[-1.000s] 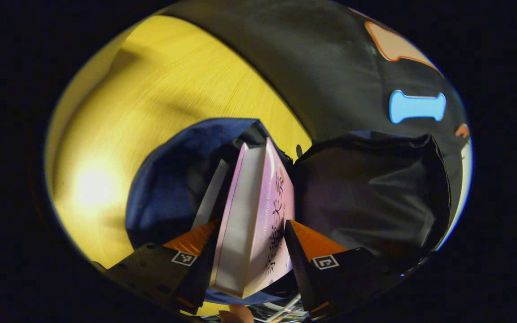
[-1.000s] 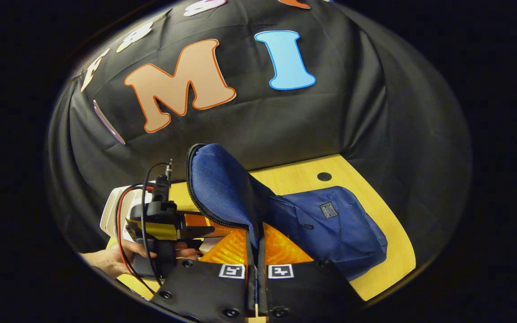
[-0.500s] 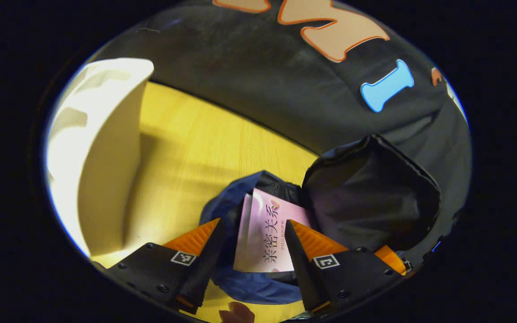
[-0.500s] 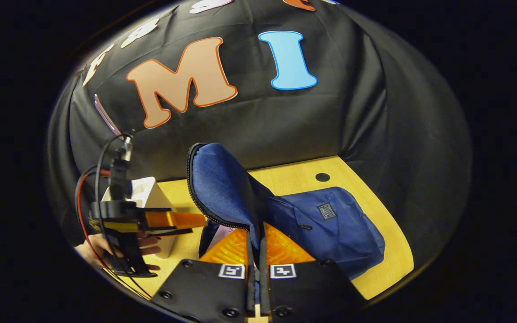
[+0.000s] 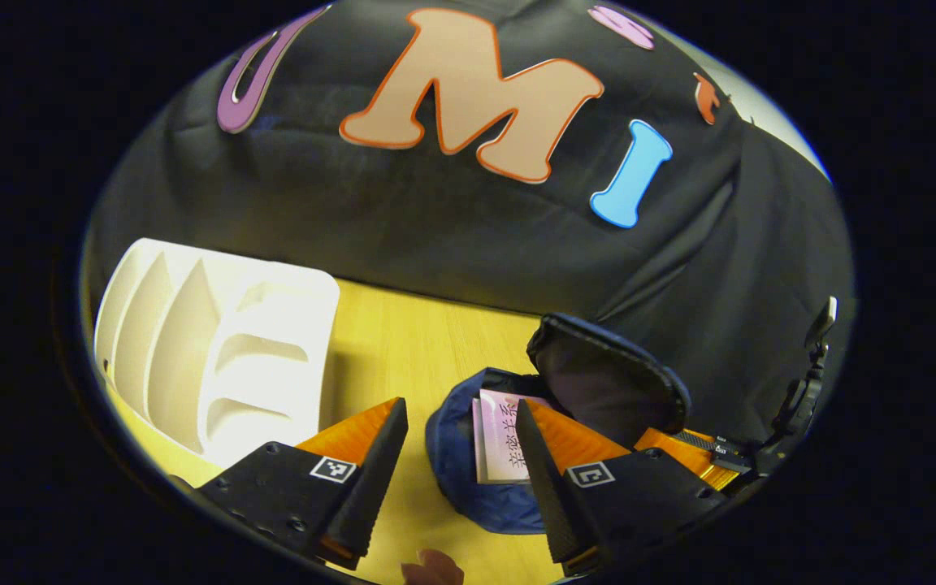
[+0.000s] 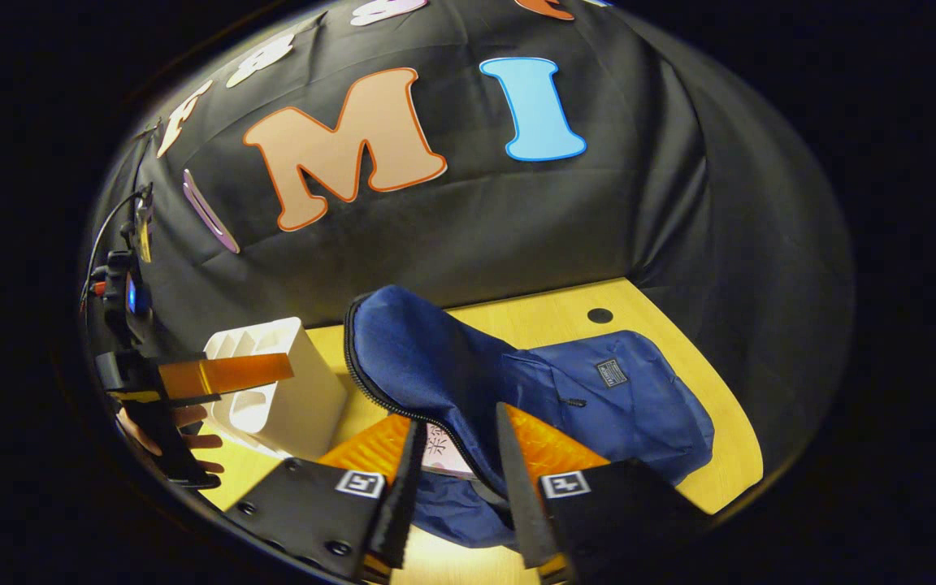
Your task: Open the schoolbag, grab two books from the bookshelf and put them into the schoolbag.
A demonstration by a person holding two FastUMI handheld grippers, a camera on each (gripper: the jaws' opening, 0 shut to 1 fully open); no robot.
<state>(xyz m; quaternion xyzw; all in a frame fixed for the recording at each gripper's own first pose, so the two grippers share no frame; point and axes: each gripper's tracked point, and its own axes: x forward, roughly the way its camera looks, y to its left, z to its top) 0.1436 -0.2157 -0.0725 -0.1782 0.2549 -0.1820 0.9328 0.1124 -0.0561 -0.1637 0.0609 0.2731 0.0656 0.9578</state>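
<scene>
The blue schoolbag (image 6: 622, 398) lies on the yellow table (image 6: 533, 321) with its flap (image 6: 419, 357) raised. A pink book (image 5: 502, 435) sits inside the bag's mouth (image 5: 452, 439), and its corner (image 6: 438, 443) peeks out below the flap. My left gripper (image 5: 460, 405) is open and holds nothing, hovering back from the bag's mouth. My right gripper (image 6: 460, 416) is open, the flap's zipped edge passing loosely between its fingers. In the right gripper view, the left gripper (image 6: 220, 375) hangs beside the shelf, held by a hand (image 6: 184, 422).
A white bookshelf (image 5: 216, 357) with upright dividers stands on the table left of the bag, also visible as the bookshelf (image 6: 293, 390) in the right gripper view. A cable hole (image 6: 599, 314) marks the table's far side. Black cloth walls close off the back.
My left gripper let go of the pink book inside the bag and drew back up and away. My right gripper's fingers parted from the flap, which sagged lower.
</scene>
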